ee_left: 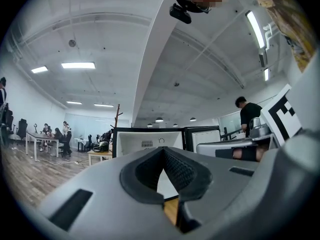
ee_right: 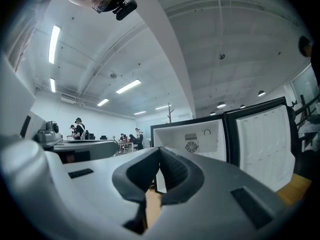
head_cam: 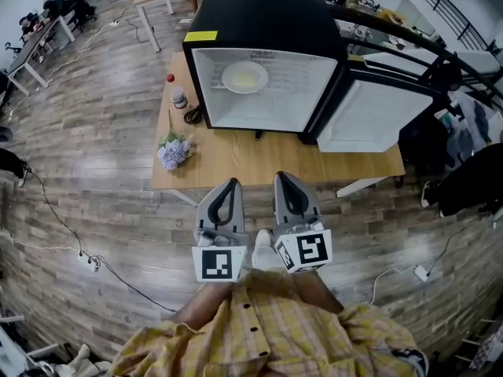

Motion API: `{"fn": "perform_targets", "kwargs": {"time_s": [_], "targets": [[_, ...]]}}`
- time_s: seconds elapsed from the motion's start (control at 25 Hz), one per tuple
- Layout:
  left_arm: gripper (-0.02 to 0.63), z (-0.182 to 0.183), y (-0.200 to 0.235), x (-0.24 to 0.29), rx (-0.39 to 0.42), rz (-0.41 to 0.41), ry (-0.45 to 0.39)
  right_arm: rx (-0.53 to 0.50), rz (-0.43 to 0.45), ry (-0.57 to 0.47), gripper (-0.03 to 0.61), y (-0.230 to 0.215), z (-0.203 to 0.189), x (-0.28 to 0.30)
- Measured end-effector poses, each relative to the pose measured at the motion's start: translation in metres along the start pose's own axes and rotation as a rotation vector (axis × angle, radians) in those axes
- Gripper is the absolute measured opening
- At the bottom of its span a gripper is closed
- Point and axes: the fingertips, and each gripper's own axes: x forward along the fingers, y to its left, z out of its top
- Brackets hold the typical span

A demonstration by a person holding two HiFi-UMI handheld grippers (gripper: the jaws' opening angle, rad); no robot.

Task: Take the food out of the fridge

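A black mini fridge [head_cam: 267, 22] stands open on a wooden table [head_cam: 236, 159], its door [head_cam: 369, 116] swung out to the right. Inside, on the shelf, lies a white plate [head_cam: 245, 78] with pale food on it. My left gripper [head_cam: 232, 182] and right gripper [head_cam: 283, 176] hover side by side over the table's near edge, pointing level at the fridge, both shut and holding nothing. The left gripper view looks past its shut gripper [ee_left: 162, 149] at the fridge [ee_left: 145, 141]. In the right gripper view, the fridge [ee_right: 195, 139] and its door [ee_right: 262, 139] show beyond the gripper [ee_right: 160, 150].
A small bottle with a red cap [head_cam: 178, 94] and a dark cable [head_cam: 193, 116] sit left of the fridge. A bunch of pale purple flowers [head_cam: 174, 151] lies at the table's left front. Cables trail over the wooden floor; desks and people are far off.
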Motion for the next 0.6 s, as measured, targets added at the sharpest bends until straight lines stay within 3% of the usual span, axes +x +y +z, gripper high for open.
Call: {"fn": "perform_targets", "kwargs": {"time_s": [0.6], "targets": [[0.006,-0.010,0.003,0.078,0.020,0.074,0.044,0.034,0.093,0.015,0.008,-0.048,-0.003,0.061]]}}
